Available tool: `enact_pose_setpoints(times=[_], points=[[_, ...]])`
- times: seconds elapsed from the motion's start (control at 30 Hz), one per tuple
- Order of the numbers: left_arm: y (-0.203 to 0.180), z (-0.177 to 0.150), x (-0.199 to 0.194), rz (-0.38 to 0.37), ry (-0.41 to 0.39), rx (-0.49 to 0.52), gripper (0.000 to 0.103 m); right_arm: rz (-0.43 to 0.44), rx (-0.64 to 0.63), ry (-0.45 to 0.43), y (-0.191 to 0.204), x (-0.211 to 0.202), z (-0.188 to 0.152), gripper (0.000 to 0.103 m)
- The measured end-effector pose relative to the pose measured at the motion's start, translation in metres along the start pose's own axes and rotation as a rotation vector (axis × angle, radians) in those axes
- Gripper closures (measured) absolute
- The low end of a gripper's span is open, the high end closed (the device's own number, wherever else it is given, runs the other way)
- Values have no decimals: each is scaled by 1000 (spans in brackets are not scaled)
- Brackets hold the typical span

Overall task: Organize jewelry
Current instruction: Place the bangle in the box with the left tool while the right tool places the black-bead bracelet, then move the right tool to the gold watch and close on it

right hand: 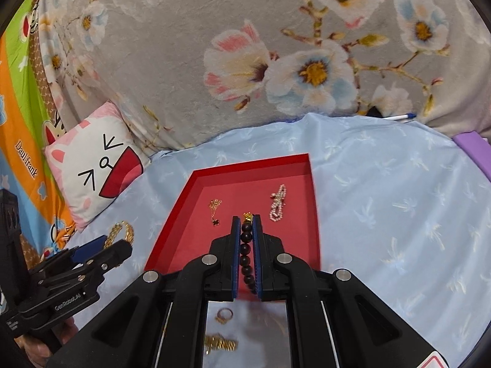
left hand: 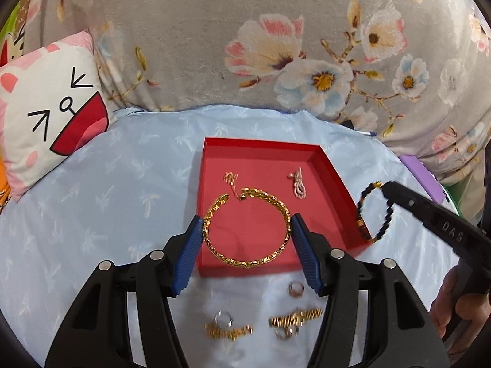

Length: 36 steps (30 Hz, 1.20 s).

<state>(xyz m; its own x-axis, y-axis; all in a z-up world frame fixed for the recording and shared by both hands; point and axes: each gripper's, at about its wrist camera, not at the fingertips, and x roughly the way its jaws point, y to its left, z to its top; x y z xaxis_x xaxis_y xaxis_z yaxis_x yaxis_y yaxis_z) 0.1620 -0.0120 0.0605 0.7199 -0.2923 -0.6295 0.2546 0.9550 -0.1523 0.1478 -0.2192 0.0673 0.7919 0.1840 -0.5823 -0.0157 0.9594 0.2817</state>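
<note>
here, left tongs (left hand: 247, 230) grip gold bangle (left hand: 245, 230); right tongs (right hand: 246, 224) pinch beads (right hand: 246, 245).

Red tray (left hand: 331, 165) on pale blue sheet (left hand: 122, 184) with faint white palm print. Grey blanket (left hand: 190, 36) patterned with pink, cream and blue flowers. White cushion (left hand: 46, 107), pink ears, black line face, red mouth. Gold bangle (left hand: 245, 230); black-beaded bracelet (right hand: 246, 251); blue-padded black grippers.

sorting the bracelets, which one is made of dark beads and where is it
The dark bead bracelet, pinched in the right gripper over the red tray. The other, a gold bangle, sits between the left gripper's fingers.
</note>
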Motion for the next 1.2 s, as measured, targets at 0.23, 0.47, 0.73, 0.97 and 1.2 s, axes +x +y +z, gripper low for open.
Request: enact_pose_setpoints(times=[0.23,0.47,0.73,0.97,1.2], points=[[4,17,63,-16,69,-24,47,-12,-11,70,-1,61,8,96],[6,13,104,17,126,-19,46,-72,-30,153,-18,106,0,96],[19,17,108,54,95,-53,44,-181,-61,67,-25,86,-5,80],[30,12,70,55,34,-69,40,-141,-57,26,-16,37,-32,79],[32,-24,30,71,36,-51,40,-95,-51,36,-2,-3,-70,78]])
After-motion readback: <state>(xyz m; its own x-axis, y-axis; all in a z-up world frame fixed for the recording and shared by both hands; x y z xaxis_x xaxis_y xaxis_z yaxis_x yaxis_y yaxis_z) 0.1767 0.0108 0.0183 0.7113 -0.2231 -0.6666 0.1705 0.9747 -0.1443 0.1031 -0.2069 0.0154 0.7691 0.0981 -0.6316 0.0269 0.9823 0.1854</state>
